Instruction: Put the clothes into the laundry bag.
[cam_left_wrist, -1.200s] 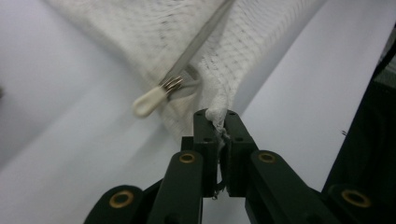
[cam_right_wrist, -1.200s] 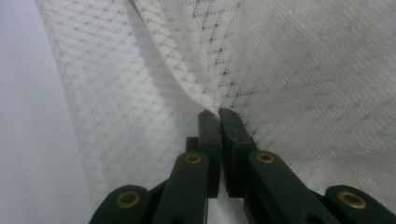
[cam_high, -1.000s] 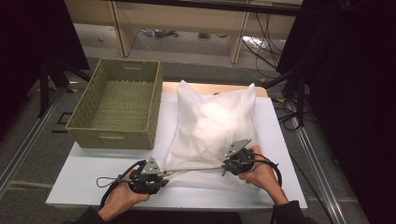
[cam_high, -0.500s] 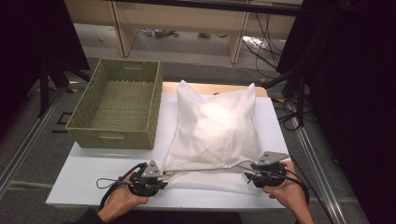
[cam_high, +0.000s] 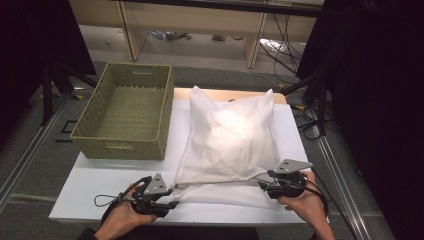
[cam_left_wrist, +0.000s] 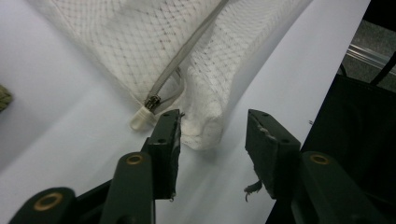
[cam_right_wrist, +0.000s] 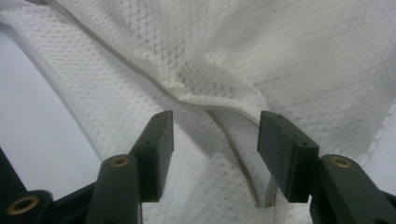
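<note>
I see the white worktop running across the lower middle of the high view, with grey floor and shelving beyond it. On its right half lies a white mesh bag, puffed up in the middle and flat and netted along its near edge, reaching from the upper centre of the frame down toward the two grippers. To the left of the bag, just beside it, sits a green woven basket, hanging partly off the worktop's left edge.

At the lower left of the high view a hand holds the left gripper, pointing right at the bag's near left corner. At the lower right the other hand holds the right gripper, pointing left at the bag's near right edge. Between them the bag's zip runs as a thin grey line.

In the left gripper view my fingers stand well apart with nothing clamped; the bag's corner bulges into the gap between them, close against the left finger. The zip's end stop, a small white tab, lies on the worktop just left of that finger, the grey zip tape rising from it to the upper centre of the frame.

In the right gripper view my fingers are also spread wide and grip nothing. Folded mesh lies under and beyond them, and the zip tape curves across from upper left into the gap.
</note>
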